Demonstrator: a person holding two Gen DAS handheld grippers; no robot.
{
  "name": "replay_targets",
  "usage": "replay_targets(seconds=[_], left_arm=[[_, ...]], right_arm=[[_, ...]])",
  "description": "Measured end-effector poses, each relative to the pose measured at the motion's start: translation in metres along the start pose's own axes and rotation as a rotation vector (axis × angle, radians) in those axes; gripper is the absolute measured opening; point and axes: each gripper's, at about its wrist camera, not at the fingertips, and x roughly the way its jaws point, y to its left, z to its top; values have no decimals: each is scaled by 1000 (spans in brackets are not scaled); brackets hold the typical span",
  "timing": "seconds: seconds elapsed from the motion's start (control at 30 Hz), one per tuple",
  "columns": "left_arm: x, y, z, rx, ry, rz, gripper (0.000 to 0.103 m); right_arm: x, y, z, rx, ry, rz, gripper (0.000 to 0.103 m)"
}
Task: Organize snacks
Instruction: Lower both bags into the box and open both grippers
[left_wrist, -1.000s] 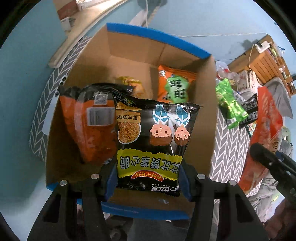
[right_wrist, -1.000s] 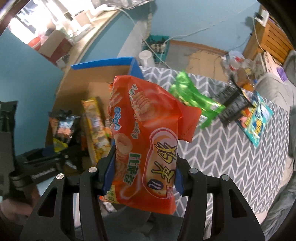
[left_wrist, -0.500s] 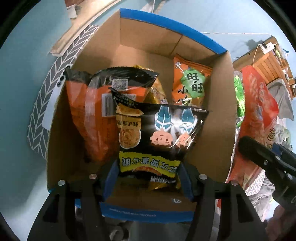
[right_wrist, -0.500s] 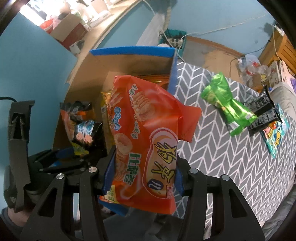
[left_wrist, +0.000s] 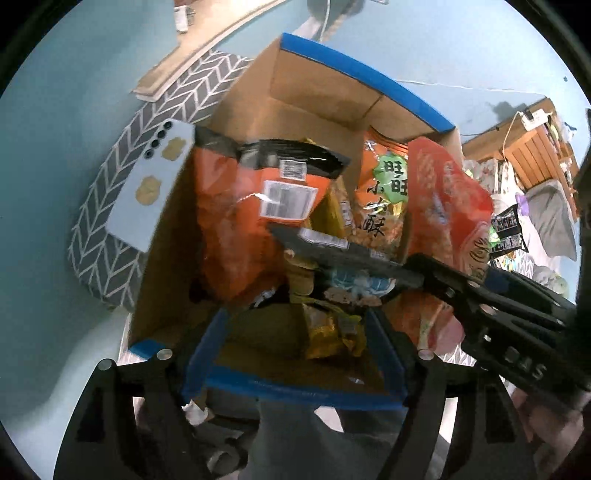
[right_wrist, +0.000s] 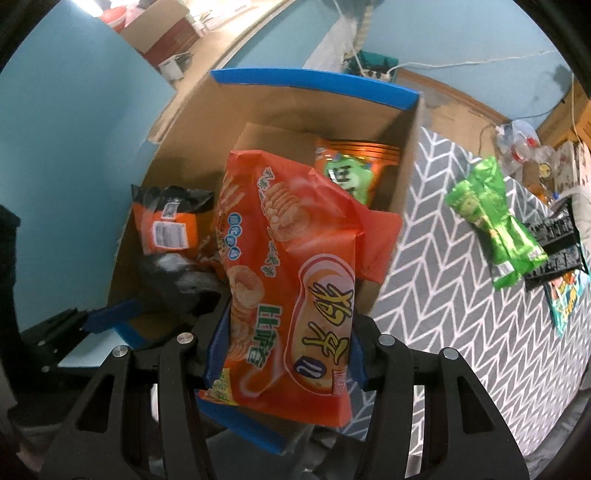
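Note:
A cardboard box with blue-taped rims (left_wrist: 354, 70) (right_wrist: 314, 79) stands on the patterned cloth. Inside lie an orange-black bag (left_wrist: 251, 206) (right_wrist: 166, 229), an orange-green bag (left_wrist: 384, 192) (right_wrist: 351, 166), a yellow pack (left_wrist: 328, 332) and a black noodle snack bag (left_wrist: 343, 262). My left gripper (left_wrist: 295, 350) is open and empty over the box's near rim; the black bag lies loose just beyond its fingers. My right gripper (right_wrist: 284, 350) is shut on a red cracker bag (right_wrist: 291, 280) held upright above the box's near right corner; that bag also shows in the left wrist view (left_wrist: 443, 206).
A light blue phone (left_wrist: 151, 188) leans outside the box's left wall. On the grey herringbone cloth (right_wrist: 443, 295) to the right lie a green snack bag (right_wrist: 495, 221), a black pack (right_wrist: 557, 240) and a teal pack (right_wrist: 565, 299). Blue walls surround the table.
My left gripper has opened and let the black noodle bag drop into the box. My right gripper has carried the red cracker bag left, over the box's corner.

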Motion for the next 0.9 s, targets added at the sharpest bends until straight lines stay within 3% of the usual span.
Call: replay_targets(seconds=[0.23, 0.53, 0.7, 0.9], left_arm=[[-17, 16, -6, -50, -16, -6, 78], [-35, 31, -7, -112, -33, -7, 79], [-39, 32, -4, -106, -43, -4, 79], [-45, 16, -2, -64, -57, -11, 79]], right_arm=[[11, 7, 6, -38, 15, -9, 53], [17, 9, 21, -44, 6, -29, 63], [5, 6, 31, -25, -37, -31, 74], [-12, 3, 32, -36, -65, -47, 75]])
